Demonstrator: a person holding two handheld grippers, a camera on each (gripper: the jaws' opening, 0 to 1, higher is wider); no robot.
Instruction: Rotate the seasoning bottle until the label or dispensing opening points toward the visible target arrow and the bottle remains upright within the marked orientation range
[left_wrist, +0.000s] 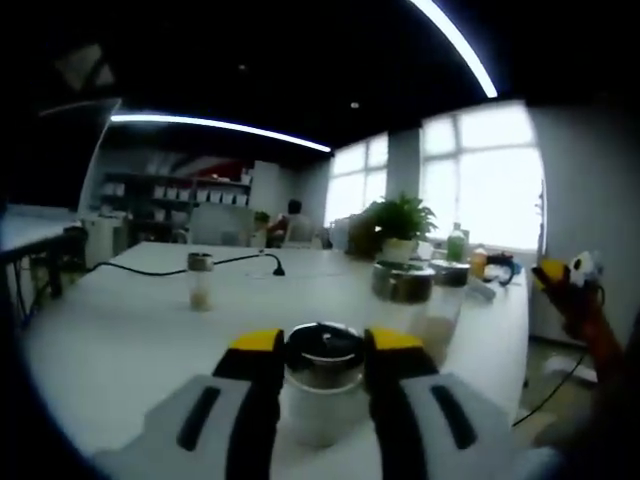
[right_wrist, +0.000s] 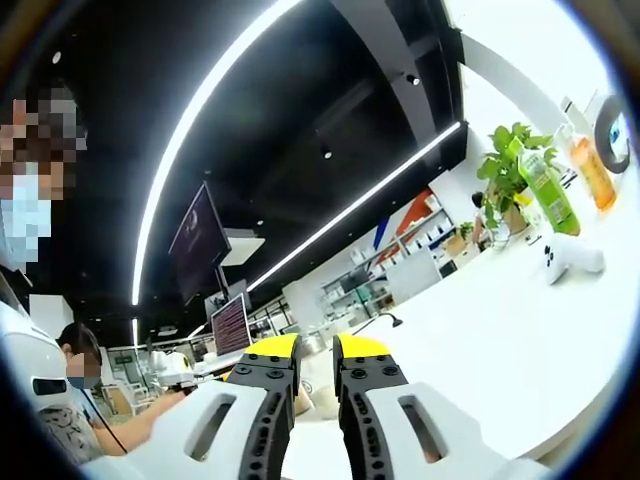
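The left gripper (left_wrist: 325, 352) has its two yellow-tipped jaws clamped on a seasoning bottle (left_wrist: 322, 385) at lower centre of the left gripper view, one jaw on each side just under the dark metal cap (left_wrist: 324, 342). Holding it there, by the shoulder, looks like the sensible grip for twisting it on the white table (left_wrist: 120, 340) without tipping it. The bottle stands upright, its long axis running straight up the frame between the jaws. Which way its label or opening faces I cannot tell, and no target arrow is plain to me. A second small bottle (left_wrist: 201, 281) stands well apart at left of centre, and a wider jar (left_wrist: 404, 282) sits right of centre, before a potted plant (left_wrist: 400, 222).

In the right gripper view the right gripper (right_wrist: 316, 365) is tilted up toward the ceiling, jaws nearly together with nothing between them, apparently kept out of the way
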